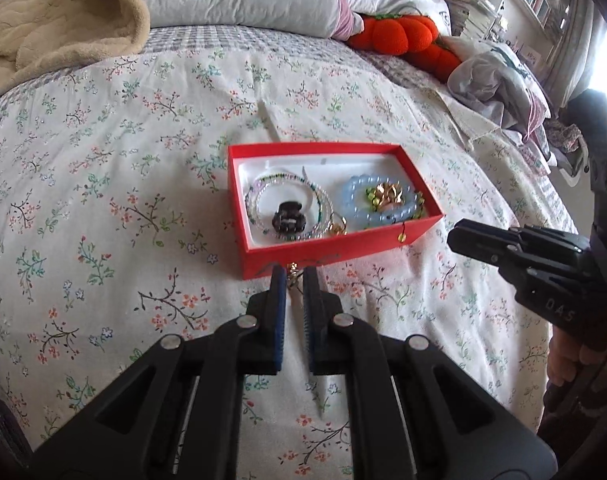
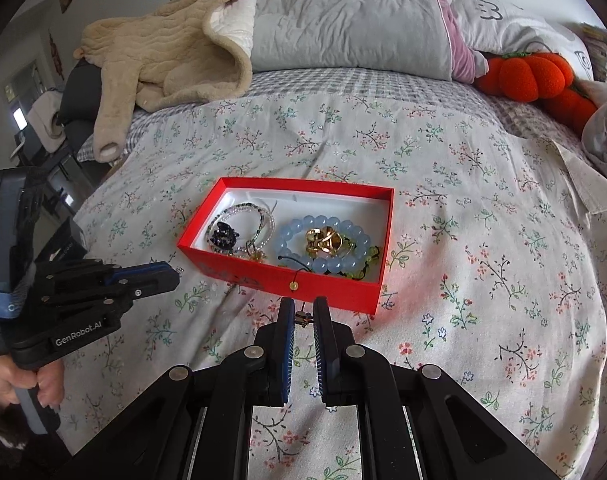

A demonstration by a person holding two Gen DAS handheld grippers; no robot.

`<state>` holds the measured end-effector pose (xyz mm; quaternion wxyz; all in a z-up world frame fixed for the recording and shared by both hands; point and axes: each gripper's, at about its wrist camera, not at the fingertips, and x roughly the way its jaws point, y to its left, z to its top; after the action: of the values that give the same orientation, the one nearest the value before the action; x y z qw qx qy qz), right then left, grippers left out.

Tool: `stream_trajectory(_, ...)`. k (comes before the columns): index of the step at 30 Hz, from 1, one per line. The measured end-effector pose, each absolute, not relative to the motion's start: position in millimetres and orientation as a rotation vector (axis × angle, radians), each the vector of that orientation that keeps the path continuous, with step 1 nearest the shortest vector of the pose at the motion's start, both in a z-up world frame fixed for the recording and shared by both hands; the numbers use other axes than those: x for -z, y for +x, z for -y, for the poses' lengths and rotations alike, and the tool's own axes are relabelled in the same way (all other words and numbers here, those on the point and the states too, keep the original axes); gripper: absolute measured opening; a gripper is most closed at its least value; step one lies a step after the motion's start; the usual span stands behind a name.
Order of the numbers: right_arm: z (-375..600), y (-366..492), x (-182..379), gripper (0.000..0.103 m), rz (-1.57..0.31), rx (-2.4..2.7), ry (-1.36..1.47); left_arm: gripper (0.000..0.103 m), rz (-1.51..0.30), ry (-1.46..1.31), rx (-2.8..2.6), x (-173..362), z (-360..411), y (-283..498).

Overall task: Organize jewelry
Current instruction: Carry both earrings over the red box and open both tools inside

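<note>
Just near the red box (image 1: 335, 240) on the bed (image 1: 103, 200), a small gold trinket (image 1: 292, 278) is gripped by the left tongs (image 1: 293, 280) and a dark charm (image 2: 302, 317) by the closed right tongs (image 2: 303, 312), apparently awaiting placement in the box.

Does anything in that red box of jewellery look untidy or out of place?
Yes. A small gold bead on a thin cord hangs over the near wall of the red cardboard box, outside it, while the pale blue beaded bracelet lies inside.
</note>
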<state>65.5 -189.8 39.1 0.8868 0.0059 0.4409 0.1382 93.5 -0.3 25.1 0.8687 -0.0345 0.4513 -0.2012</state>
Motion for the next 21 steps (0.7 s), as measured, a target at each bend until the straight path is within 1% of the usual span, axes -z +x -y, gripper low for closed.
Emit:
stream_trajectory(6,191.0,84.4,-43.5,0.009,-0.907,-0.254,0.063,0.009,-0.911,-0.126,0.403,-33.6,9.8,110.2)
stream_trajectory(13,196.6,106.2,-38.0,0.009,-0.92,-0.212,0.106,0.01,-0.916,-0.135,0.359,-25.5,26.1,132.8)
stream_trajectory(20,208.8,123.2,-37.6,0.009,-0.915,-0.192,0.158,0.01,-0.933,-0.18,0.313,-17.5,26.6,145.8)
stream_trajectory(21,209.9,124.5,-37.1,0.009,-0.916,-0.189,0.161,0.012,-0.935,-0.184,0.31,-17.3,25.9,146.3)
